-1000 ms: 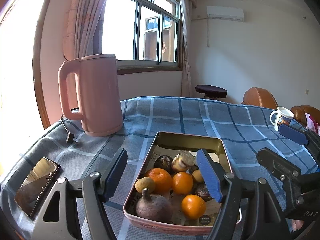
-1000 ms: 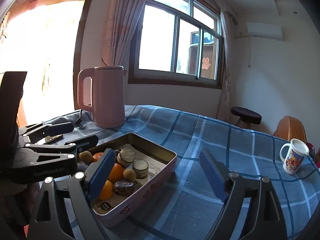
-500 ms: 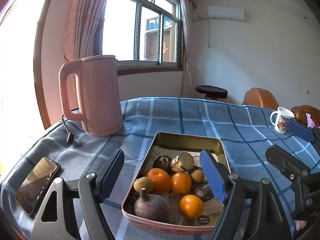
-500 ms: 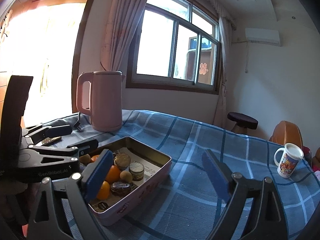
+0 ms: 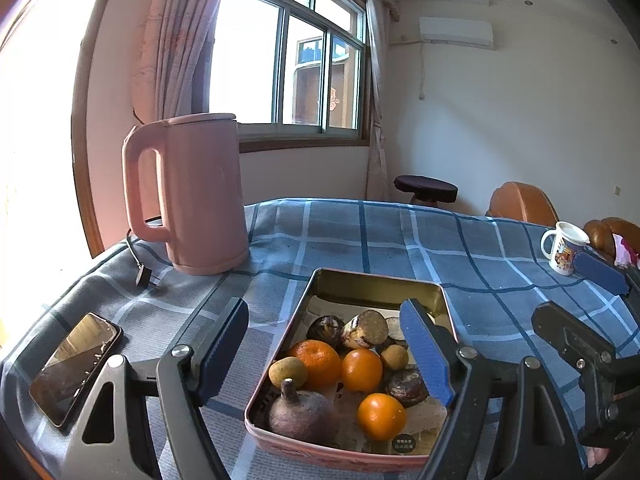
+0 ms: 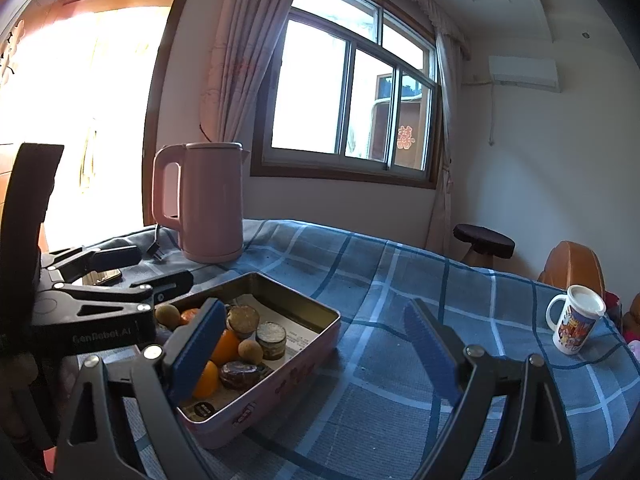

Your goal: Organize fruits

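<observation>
Metal tin (image 5: 378, 286) holds three oranges (image 5: 362, 369), longans (image 5: 394, 357) and a mangosteen (image 5: 302, 412).

A glossy pink plastic finish is shown by the electric kettle (image 5: 192, 196). The counter is covered by a matt woven checked cloth (image 5: 400, 240). The tin box (image 5: 376, 284) is of metal, brassy and shiny inside, and printed paper is seen on its floor. Smooth, bright skins are shown by the oranges (image 5: 362, 370). At 9 o'clock a mirror-glossy glass phone (image 5: 76, 366) is seen. The mug (image 6: 576, 324) looks glazed.
</observation>
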`<state>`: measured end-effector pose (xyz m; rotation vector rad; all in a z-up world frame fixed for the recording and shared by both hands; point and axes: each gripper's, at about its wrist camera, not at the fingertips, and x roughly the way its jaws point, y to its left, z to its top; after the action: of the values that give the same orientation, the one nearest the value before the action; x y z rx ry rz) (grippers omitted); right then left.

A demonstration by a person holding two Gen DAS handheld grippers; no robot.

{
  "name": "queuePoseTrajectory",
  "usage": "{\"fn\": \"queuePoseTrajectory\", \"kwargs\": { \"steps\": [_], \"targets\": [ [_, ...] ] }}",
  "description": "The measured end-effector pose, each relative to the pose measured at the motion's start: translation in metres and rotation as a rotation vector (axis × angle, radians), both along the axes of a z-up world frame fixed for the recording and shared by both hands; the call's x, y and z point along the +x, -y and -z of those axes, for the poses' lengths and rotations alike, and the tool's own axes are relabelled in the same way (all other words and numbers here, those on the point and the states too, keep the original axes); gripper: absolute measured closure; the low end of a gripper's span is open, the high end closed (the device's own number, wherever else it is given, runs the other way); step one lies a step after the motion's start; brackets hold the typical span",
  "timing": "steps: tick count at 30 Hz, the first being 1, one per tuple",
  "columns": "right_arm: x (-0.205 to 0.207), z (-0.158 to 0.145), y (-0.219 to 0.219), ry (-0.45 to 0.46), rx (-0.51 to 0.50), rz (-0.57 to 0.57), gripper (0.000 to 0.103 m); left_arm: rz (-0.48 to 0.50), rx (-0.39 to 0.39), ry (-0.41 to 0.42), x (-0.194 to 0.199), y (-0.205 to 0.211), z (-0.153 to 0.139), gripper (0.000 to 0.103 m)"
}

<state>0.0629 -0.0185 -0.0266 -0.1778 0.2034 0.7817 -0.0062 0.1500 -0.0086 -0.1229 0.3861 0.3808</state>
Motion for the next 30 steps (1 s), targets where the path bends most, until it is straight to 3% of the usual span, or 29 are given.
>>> {"fn": "queuePoseTrajectory", "kwargs": {
  "steps": [5,30],
  "targets": [
    [0.0,0.001,0.002,0.001,-0.005,0.0,0.01,-0.001,-0.016,-0.004,0.002,-0.002,0.002,0.015],
    [0.005,0.006,0.01,-0.006,-0.008,0.0,0.01,0.002,0.022,-0.007,0.004,0.005,0.002,0.013]
  ]
}}
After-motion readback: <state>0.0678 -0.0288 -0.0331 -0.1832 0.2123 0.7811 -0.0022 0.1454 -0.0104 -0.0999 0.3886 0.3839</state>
